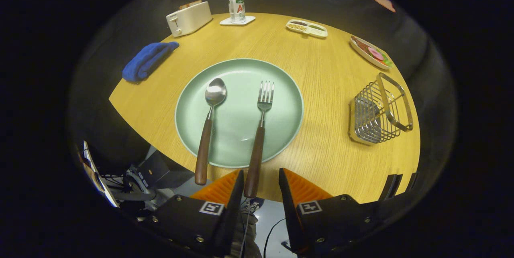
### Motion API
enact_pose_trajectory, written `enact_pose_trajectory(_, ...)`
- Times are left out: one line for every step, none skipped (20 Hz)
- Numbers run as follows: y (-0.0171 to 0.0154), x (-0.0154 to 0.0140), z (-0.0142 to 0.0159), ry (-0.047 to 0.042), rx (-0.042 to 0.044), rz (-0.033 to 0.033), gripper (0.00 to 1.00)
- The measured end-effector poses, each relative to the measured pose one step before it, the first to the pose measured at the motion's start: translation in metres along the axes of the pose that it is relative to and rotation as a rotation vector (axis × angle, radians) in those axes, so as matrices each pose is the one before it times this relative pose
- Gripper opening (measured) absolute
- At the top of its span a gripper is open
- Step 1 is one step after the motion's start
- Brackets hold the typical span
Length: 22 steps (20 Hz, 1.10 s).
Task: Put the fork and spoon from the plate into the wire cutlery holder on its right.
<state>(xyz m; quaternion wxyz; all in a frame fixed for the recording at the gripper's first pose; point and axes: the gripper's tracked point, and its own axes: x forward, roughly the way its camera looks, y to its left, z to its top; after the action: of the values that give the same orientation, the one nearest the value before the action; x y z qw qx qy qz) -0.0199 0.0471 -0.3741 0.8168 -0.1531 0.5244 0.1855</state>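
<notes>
Pale green, the plate (281, 129) sits in the middle of a light wooden table (321, 69), and on it lie the spoon (209, 125) and the fork (260, 129), side by side with their heads pointing away and their dark wooden handles running over the near rim. The spoon is on the left, the fork on the right. The gripper (261, 183) hangs at the near edge of the table with its fingers parted; the end of the fork's handle reaches into the gap between them, close to the left finger, though I cannot tell whether that finger touches it, and the right finger stands clear of it. The spoon's handle ends just to the left of the left finger. To the right of the plate, well apart from it, the wire cutlery holder (379, 109) stands on the table. Further back I can see a white toaster (188, 18), a folded blue cloth (147, 61) nearer the left edge, a small bottle (237, 7) on a white coaster, a divided tray of snacks (306, 28), and a dish of food (370, 52) beyond the holder
</notes>
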Motion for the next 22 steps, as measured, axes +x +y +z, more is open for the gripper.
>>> enact_pose_trajectory(0.00307,0.00147,0.00083,0.00721,-0.01824,0.01449,0.51)
enact_pose_trajectory(-0.00156,-0.00013,0.00134,0.01889,-0.01657,-0.01157,0.50)
enact_pose_trajectory(0.00038,0.00017,-0.00331,0.01306,-0.00320,0.00330,0.34)
enact_pose_trajectory(0.00165,0.00263,0.00129,-0.00049,0.00352,0.01851,0.17)
enact_pose_trajectory(-0.00145,-0.00254,0.00212,0.00412,-0.00126,-0.00664,0.17)
enact_pose_trajectory(-0.00713,0.00216,0.00095,-0.00435,-0.00872,-0.03096,0.16)
enact_pose_trajectory(-0.00602,-0.00880,0.00630,-0.01229,-0.00782,-0.01761,0.16)
enact_pose_trajectory(-0.00259,0.00033,-0.00358,0.02347,-0.01813,-0.00838,0.04)
enact_pose_trajectory(-0.00072,-0.00251,0.00019,0.00506,0.00224,0.01294,0.04)
enact_pose_trajectory(-0.00152,-0.00152,-0.00116,0.01110,-0.00348,0.00676,0.04)
enact_pose_trajectory(-0.00379,-0.00444,-0.00099,0.01831,-0.01503,0.00532,0.04)
enact_pose_trajectory(-0.00168,-0.00552,-0.00249,0.02443,-0.01375,0.01615,0.05)
enact_pose_trajectory(-0.00392,-0.00724,0.00003,0.01877,-0.00662,0.01198,0.05)
enact_pose_trajectory(-0.00645,-0.00839,0.00032,0.01201,-0.00881,0.00424,0.05)
enact_pose_trajectory(-0.00709,-0.00986,-0.00220,0.02412,-0.01575,0.00118,0.04)
enact_pose_trajectory(-0.00582,-0.00860,-0.00386,0.02872,-0.01849,0.00488,0.05)
enact_pose_trajectory(-0.00556,-0.01138,-0.00281,0.02023,-0.01607,0.00782,0.05)
enact_pose_trajectory(-0.00607,-0.01150,-0.00354,0.01985,-0.02202,0.00426,0.04)
enact_pose_trajectory(-0.00685,-0.01160,-0.00330,0.01698,-0.01877,-0.00121,0.05)
enact_pose_trajectory(-0.00795,-0.01198,-0.00458,0.01414,-0.01979,-0.00649,0.04)
enact_pose_trajectory(-0.00817,-0.01180,-0.00392,0.01191,-0.01143,-0.00820,0.04)
enact_pose_trajectory(-0.00640,-0.01063,-0.00590,0.01360,-0.00038,0.00162,0.04)
